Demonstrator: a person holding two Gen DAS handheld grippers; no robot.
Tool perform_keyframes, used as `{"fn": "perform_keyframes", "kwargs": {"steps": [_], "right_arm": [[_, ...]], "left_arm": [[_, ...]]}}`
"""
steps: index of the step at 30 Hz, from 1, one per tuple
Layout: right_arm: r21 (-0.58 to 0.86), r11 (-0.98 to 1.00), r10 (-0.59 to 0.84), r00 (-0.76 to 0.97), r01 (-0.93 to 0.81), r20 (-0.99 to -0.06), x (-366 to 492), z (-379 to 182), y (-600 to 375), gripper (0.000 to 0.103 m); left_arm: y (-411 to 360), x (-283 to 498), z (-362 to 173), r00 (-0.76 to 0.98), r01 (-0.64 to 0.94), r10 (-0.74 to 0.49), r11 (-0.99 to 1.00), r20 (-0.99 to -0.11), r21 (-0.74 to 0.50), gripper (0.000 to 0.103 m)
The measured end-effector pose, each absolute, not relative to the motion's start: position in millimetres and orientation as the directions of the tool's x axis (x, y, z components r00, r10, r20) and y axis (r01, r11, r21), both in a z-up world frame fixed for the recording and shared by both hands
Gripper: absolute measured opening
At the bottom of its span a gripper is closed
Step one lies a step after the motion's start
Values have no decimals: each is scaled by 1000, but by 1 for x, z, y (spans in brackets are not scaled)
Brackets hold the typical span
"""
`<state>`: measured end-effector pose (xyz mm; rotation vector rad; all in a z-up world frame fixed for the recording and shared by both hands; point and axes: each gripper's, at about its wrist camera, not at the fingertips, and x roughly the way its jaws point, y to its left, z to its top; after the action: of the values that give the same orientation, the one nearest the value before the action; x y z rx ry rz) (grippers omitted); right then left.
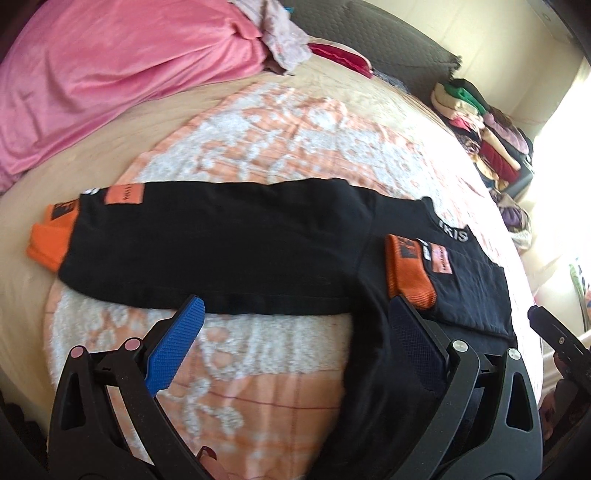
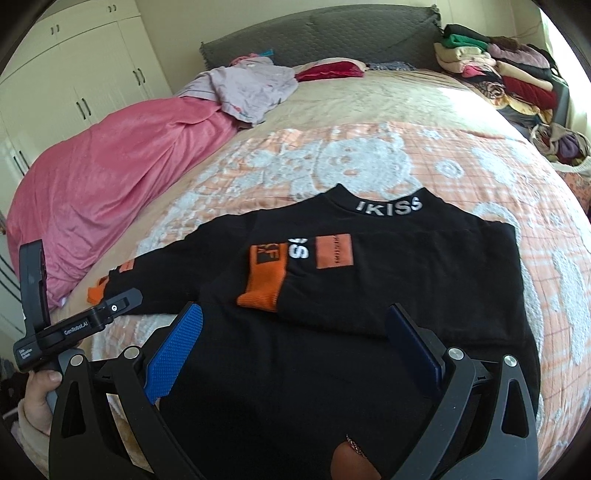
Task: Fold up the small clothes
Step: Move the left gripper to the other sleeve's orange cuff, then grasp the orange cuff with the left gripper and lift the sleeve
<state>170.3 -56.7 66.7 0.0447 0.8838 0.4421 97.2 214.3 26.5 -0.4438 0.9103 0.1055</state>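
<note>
A small black sweater (image 1: 236, 243) with orange cuffs lies flat on the bed; it also shows in the right wrist view (image 2: 388, 280). Its collar (image 2: 388, 206) reads "IKISS". One sleeve is folded across the chest, its orange cuff (image 2: 264, 278) on the body. The other sleeve stretches out left, ending in an orange cuff (image 1: 48, 243). My left gripper (image 1: 295, 317) is open and empty, just above the outstretched sleeve's near edge. My right gripper (image 2: 295, 325) is open and empty over the sweater's lower body. The right gripper's tip (image 1: 546, 325) shows in the left wrist view.
The sweater lies on an orange and white patterned blanket (image 2: 369, 158). A pink quilt (image 2: 110, 184) lies bunched at the left with a lilac garment (image 2: 251, 88) on it. A pile of folded clothes (image 2: 498, 74) stands at the far right. A grey headboard (image 2: 332, 33) is behind.
</note>
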Motion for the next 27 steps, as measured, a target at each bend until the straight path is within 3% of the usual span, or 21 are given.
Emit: {"fn": "perform_keyframes", "kwargs": {"steps": [18,27], "right_arm": [[207,861,444,487,-464,-752,166,60,10,99],[205,835,462,449,-511,-765,157,53,35,99]], "left_arm": [[294,65,9,616,-435,-40,816,-787,-382,94],[326,50,-10,621,-494,-79,733,-780,-468,94]]}}
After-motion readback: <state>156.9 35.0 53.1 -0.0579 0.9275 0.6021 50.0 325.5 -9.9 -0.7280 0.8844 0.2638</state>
